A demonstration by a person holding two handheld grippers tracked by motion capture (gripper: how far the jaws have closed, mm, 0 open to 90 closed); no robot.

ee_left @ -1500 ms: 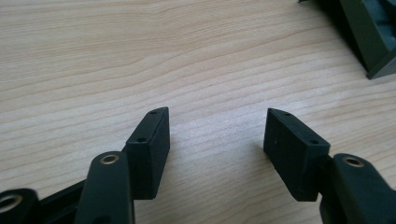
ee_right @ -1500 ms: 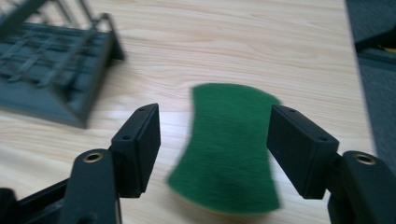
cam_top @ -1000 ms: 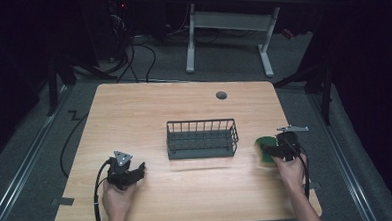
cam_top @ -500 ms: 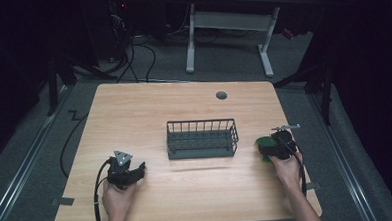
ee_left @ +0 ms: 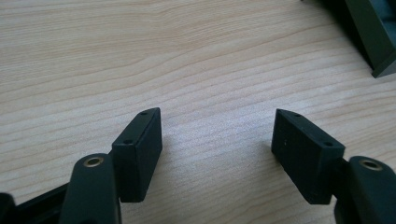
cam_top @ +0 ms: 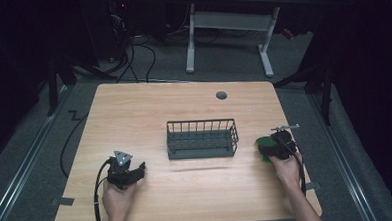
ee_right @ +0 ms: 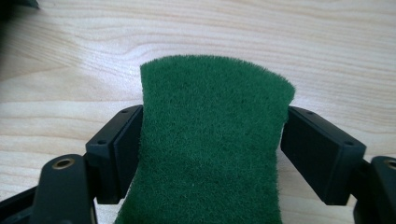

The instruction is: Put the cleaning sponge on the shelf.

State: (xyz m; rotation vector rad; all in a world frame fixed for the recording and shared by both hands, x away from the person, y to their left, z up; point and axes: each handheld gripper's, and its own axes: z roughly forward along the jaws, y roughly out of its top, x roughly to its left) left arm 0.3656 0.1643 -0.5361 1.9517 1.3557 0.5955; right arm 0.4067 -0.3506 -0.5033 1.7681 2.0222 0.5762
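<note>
Change: the right gripper [cam_top: 271,146] with the green scouring pad [cam_top: 266,143] has come a little toward the far side since a second ago; the left gripper [cam_top: 136,171] has stayed in its place.
Table edges: the wooden table [cam_top: 149,112] ends close behind both hands; the right hand [cam_top: 285,166] is near the right edge.
Open room: the far half of the table is bare wood, except a small round hole [cam_top: 221,95] near the far edge.
Middle: a dark wire basket [cam_top: 201,139] stands between the two grippers, apart from both.
Pad and right gripper: in the right gripper view the green scouring pad [ee_right: 210,144] sits between the two jaws, both press its sides, and its far end bulges past them.
Left gripper: its jaws are spread wide over bare wood, holding nothing [ee_left: 217,140].
Basket corner: seen at the upper right of the left gripper view [ee_left: 369,32].
</note>
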